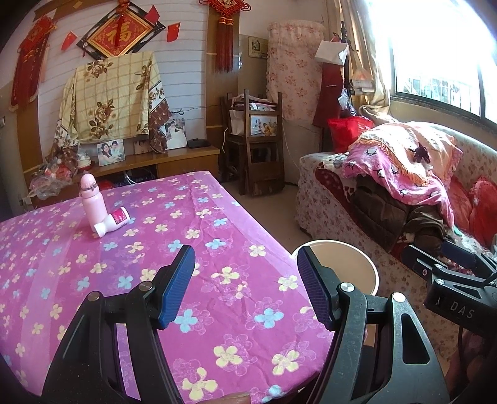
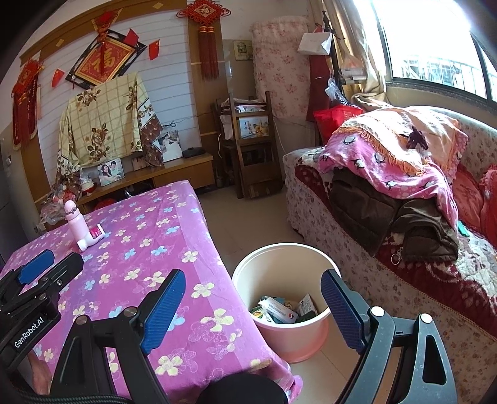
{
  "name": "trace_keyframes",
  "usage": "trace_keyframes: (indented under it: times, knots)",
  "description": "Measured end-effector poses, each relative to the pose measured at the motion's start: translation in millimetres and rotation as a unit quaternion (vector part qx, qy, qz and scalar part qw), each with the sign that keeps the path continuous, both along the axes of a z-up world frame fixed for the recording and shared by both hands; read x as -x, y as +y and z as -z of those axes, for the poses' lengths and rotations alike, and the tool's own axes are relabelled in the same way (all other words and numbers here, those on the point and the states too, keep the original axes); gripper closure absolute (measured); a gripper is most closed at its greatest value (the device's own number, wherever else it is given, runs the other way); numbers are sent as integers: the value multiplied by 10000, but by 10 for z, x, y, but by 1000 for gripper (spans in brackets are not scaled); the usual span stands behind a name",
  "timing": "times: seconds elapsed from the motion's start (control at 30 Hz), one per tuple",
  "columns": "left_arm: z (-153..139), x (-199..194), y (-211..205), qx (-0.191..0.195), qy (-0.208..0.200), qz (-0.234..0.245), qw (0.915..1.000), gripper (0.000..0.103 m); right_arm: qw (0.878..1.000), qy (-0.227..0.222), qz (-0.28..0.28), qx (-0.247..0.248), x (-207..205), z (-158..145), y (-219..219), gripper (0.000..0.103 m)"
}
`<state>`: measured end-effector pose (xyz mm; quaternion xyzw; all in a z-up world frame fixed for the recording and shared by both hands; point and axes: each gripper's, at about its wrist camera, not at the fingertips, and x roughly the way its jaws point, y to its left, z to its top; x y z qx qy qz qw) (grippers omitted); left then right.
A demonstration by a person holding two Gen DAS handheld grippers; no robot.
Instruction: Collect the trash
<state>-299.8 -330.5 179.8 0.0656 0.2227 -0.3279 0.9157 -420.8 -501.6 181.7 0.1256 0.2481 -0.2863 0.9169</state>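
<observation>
left claw (image 2: 37,270) body read "GenRobot.AI" | right claw (image 1: 447,258) body showed "DAS" | framed wall plaque (image 1: 119,32) bore 福 | hanging knot (image 2: 203,11) bore 福

left gripper (image 1: 245,279): jaws spread wide, nothing between the blue pads (image 1: 177,286), pointing forward and slightly down. right gripper (image 2: 251,307): jaws spread wide too, nothing held, same forward-down tilt. the two sit side by side, near each other but apart: right gripper shows at the right edge of the left wrist view, left gripper at the left edge of the right wrist view. a fingertip (image 1: 236,397) of the holding hand shows at the near edge below the left gripper.
</observation>
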Motion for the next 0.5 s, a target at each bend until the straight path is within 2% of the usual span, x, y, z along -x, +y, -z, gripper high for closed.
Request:
trace_keyframes:
  times: [0.5]
  knots:
    - [58, 11, -9, -122, 22, -32, 9999, 36, 9999, 50, 14, -104, 4, 68, -27, 16]
